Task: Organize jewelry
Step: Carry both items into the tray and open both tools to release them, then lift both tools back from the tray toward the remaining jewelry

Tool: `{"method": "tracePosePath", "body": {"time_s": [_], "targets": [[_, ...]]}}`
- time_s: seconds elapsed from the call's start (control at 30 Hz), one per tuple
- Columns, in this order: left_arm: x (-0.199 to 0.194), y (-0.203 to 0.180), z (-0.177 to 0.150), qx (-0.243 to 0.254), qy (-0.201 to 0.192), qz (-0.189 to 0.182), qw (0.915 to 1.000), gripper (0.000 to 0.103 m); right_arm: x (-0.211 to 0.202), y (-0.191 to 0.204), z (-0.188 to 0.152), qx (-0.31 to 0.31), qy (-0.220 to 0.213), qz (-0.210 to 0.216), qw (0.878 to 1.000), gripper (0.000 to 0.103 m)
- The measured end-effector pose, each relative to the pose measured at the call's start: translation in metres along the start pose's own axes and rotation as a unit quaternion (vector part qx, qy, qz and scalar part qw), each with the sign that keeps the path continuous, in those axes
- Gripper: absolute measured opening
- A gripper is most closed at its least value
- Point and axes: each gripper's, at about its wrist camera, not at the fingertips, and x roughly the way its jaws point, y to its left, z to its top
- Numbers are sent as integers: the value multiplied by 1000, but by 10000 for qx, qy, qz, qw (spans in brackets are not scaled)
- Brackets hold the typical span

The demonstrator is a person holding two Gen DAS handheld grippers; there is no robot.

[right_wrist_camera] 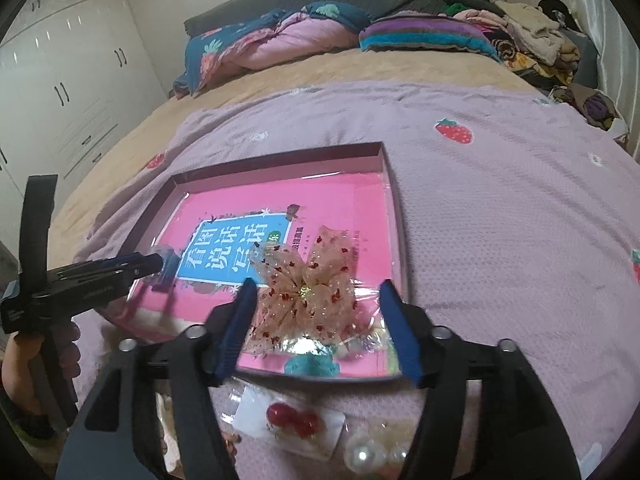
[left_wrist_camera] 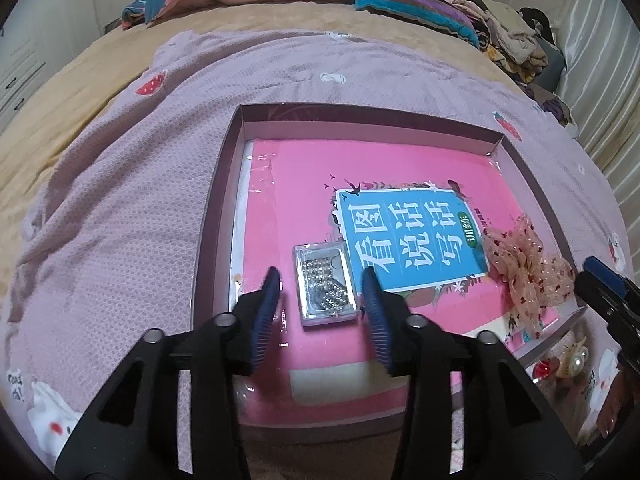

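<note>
A shallow mauve box tray [left_wrist_camera: 224,184] [right_wrist_camera: 394,184] lies on the bed with a pink book [left_wrist_camera: 400,168] [right_wrist_camera: 320,192] inside. A small clear case of rhinestone jewelry [left_wrist_camera: 325,283] rests on the book. My left gripper [left_wrist_camera: 320,280] is open, its blue fingers either side of the case, apart from it. A sheer peach bow with red dots [left_wrist_camera: 528,268] [right_wrist_camera: 304,292] lies at the tray's near right corner. My right gripper [right_wrist_camera: 318,286] is open around the bow. Red bead earrings on a card [right_wrist_camera: 292,420] and pearl pieces [right_wrist_camera: 372,456] lie on the cover outside the tray.
The tray sits on a lilac strawberry-print cover [left_wrist_camera: 120,168] [right_wrist_camera: 500,208] over a tan bedspread. Quilts and pillows [right_wrist_camera: 280,40] pile at the bed's head, clothes [right_wrist_camera: 532,36] at the far right. White wardrobes [right_wrist_camera: 68,80] stand left. The left gripper shows in the right wrist view [right_wrist_camera: 160,268].
</note>
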Motion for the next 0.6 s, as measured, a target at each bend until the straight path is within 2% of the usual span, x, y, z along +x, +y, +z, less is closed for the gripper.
{"method": "tracePosePath", "body": {"time_s": [0.1,0.17,0.23,0.3,0.4,0.6], "targets": [[-6,0,-1,-27,-24,6,10000,50,-12,-4,-3,50,-75,-5,10000,76],[-13,1,-3,-54,-57,4,10000,55,-21,-5,-4,66,-127,-35,9999,78],[-24,2,-4,-80,-148,14,9999,65,-29,-7,-5,100,-185,-17,9998,80],[-37,3,-6,-125,-244,0,9996,72,-39,-8,-8,144,-258,9,9996,82],[-55,5,-8,-202,-370,-6,9991,89,-52,-8,-11,191,-338,32,9992,83],[-92,7,-15,-276,-676,10,9973,93,-80,-6,-17,177,-499,70,9986,85]]}}
